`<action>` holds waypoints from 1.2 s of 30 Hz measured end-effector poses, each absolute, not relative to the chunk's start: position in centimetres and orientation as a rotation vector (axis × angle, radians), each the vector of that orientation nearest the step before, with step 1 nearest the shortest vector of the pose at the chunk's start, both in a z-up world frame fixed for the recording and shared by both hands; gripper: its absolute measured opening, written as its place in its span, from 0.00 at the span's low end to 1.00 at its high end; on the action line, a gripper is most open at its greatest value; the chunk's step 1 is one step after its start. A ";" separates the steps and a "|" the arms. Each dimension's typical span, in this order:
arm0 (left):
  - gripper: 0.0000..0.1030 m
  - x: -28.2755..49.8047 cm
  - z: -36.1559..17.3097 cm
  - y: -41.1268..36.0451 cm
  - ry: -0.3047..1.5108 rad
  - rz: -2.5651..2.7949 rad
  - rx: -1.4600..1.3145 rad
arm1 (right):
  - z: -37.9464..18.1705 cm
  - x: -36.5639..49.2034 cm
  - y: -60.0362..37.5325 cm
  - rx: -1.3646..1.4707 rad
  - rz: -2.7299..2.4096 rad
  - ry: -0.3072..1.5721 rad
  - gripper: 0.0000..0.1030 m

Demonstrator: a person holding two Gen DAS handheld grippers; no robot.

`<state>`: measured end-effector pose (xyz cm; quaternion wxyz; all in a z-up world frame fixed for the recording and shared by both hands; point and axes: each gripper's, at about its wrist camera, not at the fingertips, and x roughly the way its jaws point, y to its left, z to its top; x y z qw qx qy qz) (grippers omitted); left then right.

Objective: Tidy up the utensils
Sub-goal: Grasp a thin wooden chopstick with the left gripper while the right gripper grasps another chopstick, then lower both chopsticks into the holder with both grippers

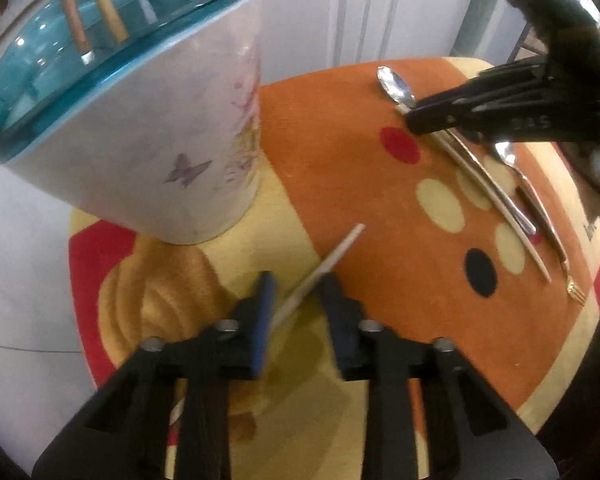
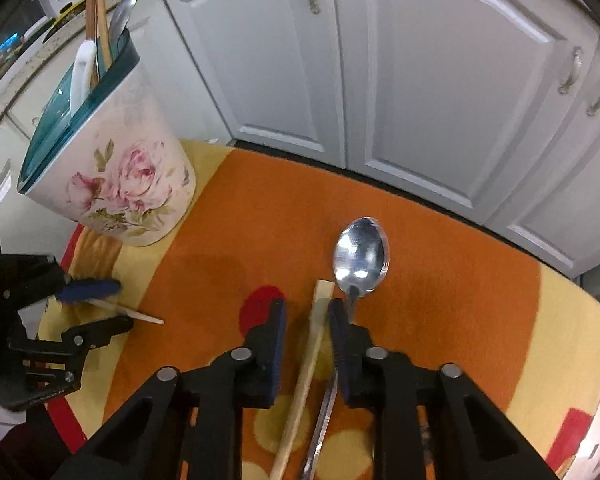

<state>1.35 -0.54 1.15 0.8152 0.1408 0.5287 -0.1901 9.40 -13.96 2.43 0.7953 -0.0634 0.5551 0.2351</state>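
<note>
Right wrist view alone showed holder's (image 2: pixel 112 184) rose. Left claw (image 1: pixel 296 280), parted, straddled a chopstick (image 1: pixel 332 258); right claw (image 2: pixel 306 308), parted, straddled another chopstick (image 2: pixel 306 372).

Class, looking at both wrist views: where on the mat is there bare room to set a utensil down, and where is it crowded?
Free: the orange stretch of mat between the floral holder and the spoon. Crowded: the strip around the right gripper, where spoon, chopstick and further cutlery lie close together.

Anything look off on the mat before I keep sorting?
Only the single chopstick lying apart between the left gripper fingers, while its likely mate lies beside the spoon. Holder stands upright; nothing spilled.
</note>
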 end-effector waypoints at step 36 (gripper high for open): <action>0.05 -1.6 23.0 12.5 0.710 -0.379 -0.362 | 27.1 3.1 -13.4 0.114 0.816 0.620 0.07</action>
